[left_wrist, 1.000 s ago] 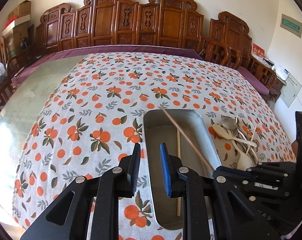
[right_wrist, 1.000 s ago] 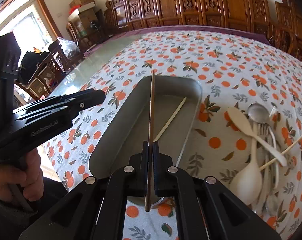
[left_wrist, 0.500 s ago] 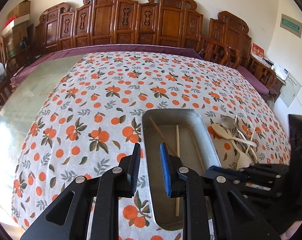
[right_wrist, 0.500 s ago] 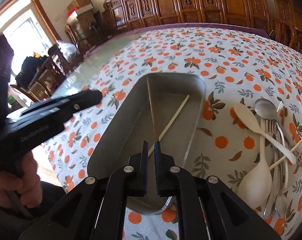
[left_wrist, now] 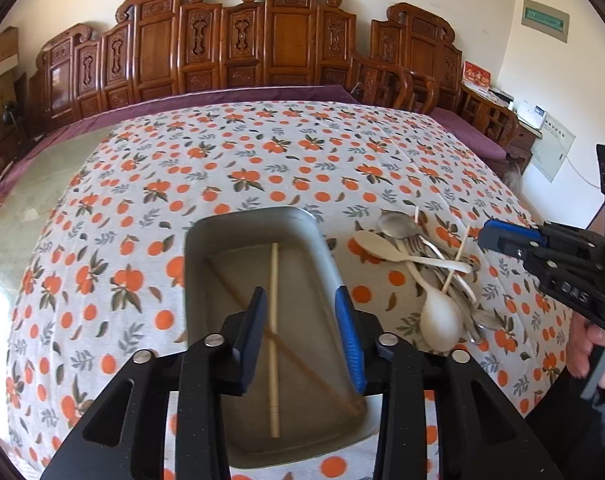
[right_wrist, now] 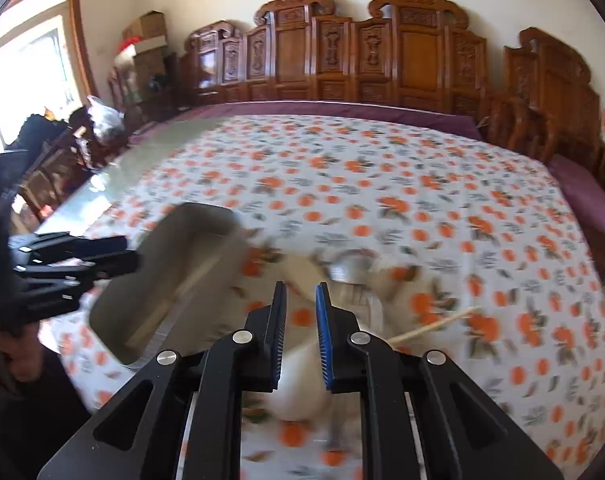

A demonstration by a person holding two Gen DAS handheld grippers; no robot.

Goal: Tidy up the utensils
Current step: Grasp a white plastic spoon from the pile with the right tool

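Note:
A metal tray sits on the orange-print tablecloth. In it lie a pale chopstick and a brown chopstick, crossed. My left gripper hovers over the tray with its jaws opening and nothing between them. To the tray's right is a pile of utensils: pale spoons, a metal spoon, forks and a chopstick. My right gripper is over that pile, its jaws opening and empty, above a large pale spoon. The right wrist view is blurred.
Carved wooden chairs line the table's far side. Bare glass tabletop lies left of the cloth. In the right wrist view the tray is at left, with the left gripper beside it. A hand shows at right.
My right gripper let go of the brown chopstick, which now lies in the tray, and swung right over the utensil pile. My left gripper shifted right over the tray and its jaws widened.

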